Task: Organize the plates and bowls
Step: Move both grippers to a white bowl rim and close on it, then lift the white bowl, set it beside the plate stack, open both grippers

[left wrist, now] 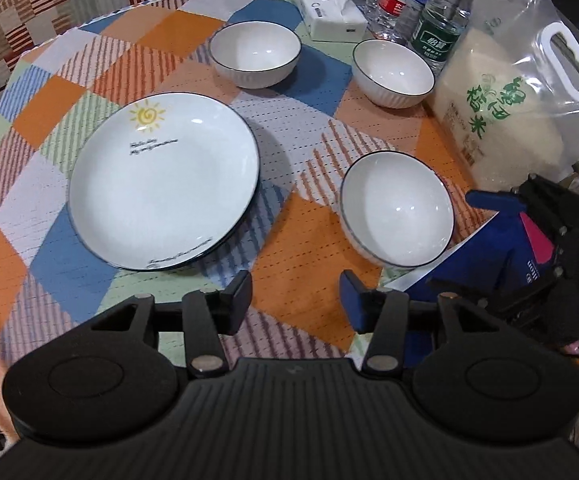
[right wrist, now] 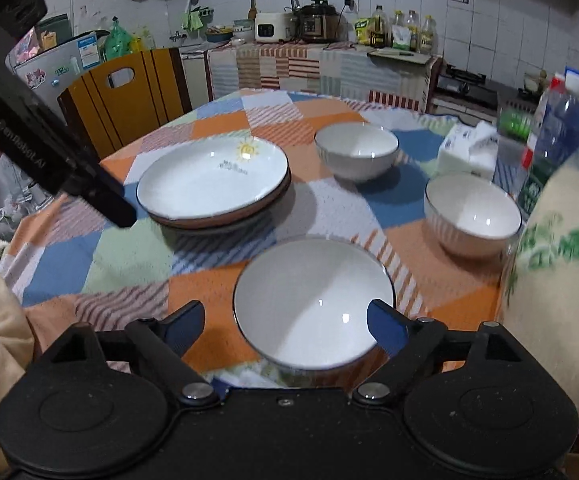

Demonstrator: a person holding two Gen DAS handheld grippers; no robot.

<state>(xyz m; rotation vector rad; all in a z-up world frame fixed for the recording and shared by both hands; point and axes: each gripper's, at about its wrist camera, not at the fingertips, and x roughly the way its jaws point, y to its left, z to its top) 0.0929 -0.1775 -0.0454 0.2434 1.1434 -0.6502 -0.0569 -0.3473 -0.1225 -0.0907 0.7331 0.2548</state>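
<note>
The bench [left wrist: 141, 60], under a patchwork cloth, carries everything. Largest on it is the stack of plates [left wrist: 164, 182], ahead and to the left of the left gripper [left wrist: 295, 300]; the right wrist view shows the sun-printed top plate resting on at least one more below. A bag of rice [left wrist: 501, 120] stands ahead and to the right of the left jaws, close behind two of the bowls.

Three bowls remain loose. The near bowl [right wrist: 314, 304] sits between and just ahead of the jaws of the right gripper [right wrist: 285, 320], which are spread wide and grip nothing; whether the right-hand finger touches the rim I cannot tell. The right bowl [right wrist: 471, 216] lies further ahead and to the right, just beside the rice bag. The far bowl [right wrist: 356, 151] is well ahead, near a tissue box [right wrist: 467, 148]. The left jaws are also wide open and empty, over bare cloth.

The likely step is gripping the near bowl to nest it with the others. The risks, as I judge them:
- A glazed, curved rim may slip from the pads if caught too shallowly.
- Closing off-centre could tip or skid the bowl on the cloth.
- Reaching for the right bowl could knock the rice bag or the water bottles [left wrist: 429, 4] behind it.
</note>
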